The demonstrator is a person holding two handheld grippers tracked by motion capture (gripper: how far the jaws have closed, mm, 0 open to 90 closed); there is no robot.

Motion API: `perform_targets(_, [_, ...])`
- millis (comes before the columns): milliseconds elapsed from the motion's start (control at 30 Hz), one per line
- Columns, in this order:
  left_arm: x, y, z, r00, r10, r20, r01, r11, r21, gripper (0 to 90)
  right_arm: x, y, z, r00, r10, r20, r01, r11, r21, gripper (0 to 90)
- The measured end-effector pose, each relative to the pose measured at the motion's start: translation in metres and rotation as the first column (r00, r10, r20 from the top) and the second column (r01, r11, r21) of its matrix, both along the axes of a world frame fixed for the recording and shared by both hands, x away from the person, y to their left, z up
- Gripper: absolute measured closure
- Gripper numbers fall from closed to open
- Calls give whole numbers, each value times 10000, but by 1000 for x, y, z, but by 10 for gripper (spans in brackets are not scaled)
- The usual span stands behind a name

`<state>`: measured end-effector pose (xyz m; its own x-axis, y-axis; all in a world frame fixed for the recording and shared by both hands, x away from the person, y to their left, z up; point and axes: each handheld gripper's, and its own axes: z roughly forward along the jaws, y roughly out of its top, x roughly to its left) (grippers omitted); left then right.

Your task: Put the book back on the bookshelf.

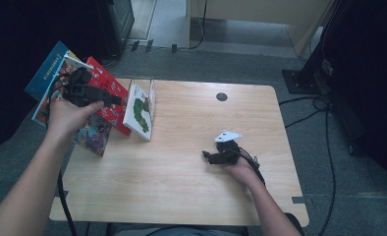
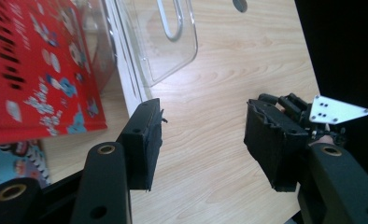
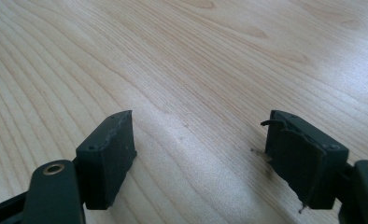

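At the far left, the books fan out over the bench's left edge: a blue one hangs off the corner, a red book leans over them, and a white book stands against a clear stand. I hold my left gripper above the red book, fingers wide with nothing between them. In the left gripper view the red book sits just left of one finger, and the stand is ahead. I judge the red book is next to go upright in the stand, since it lies uppermost. The stand's wall and the white book leave a tight slot, so that edge needs care. Rightward, the bench is bare wood. My right gripper rests low there, well apart from the books, fingers wide and holding nothing; I think it waits out of the way.
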<state>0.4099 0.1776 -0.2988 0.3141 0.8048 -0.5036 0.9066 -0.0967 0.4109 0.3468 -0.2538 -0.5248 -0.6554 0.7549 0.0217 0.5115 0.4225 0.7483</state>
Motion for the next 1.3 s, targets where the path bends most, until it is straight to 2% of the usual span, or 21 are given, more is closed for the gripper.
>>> perform_targets(33, [-2,-3,-3,10000,-53,-27,52,9998,-165,463,0,0,0,10000,-8,4,8,10000,-6,235])
perform_targets(167, [-12,-13,-15,9995,-312,44,314,9988,-376,461,0,0,0,10000,-46,-8,46,10000,-4,232])
perform_targets(500, [-33,-40,-47,9965,-835,48,835,9965,-11,451,-1,0,0,9999,-101,-9,102,9999,12,227])
perform_targets(600, [-38,-47,-59,9945,-1050,12,1050,9944,-126,448,-1,0,0,9999,-110,-12,110,9999,14,227])
perform_targets(733, [-46,-53,-73,9922,-1233,183,1237,9920,-251,448,-2,0,0,9999,-118,-49,118,9999,19,227])
perform_targets(867, [-51,-59,-86,9908,-1345,126,1344,9909,61,449,-2,0,0,9999,-127,-44,127,9999,22,226])
perform_targets(967, [-54,-64,-97,9886,-1502,76,1502,9887,-4,448,-2,0,0,9999,-106,-37,106,9999,12,226])
perform_targets(1033, [-57,-68,-103,9878,-1551,123,1549,9877,206,446,-2,0,0,9999,-107,-33,107,9999,12,226])
perform_targets(1100, [-60,-71,-111,9856,-1688,96,1685,9854,243,443,-2,0,0,9999,-103,-37,103,9999,6,226])
perform_targets(1167, [-63,-74,-118,9864,-1637,117,1633,9861,304,439,-2,0,0,9999,-102,-35,102,9999,2,226])
perform_targets(1267, [-67,-80,-131,9838,-1791,107,1787,9834,315,438,-2,0,0,9999,-101,-24,101,9999,9,225])
perform_targets(1300, [-68,-82,-136,9833,-1817,64,1816,9833,155,438,-2,0,0,9999,-101,-24,101,9999,7,225])
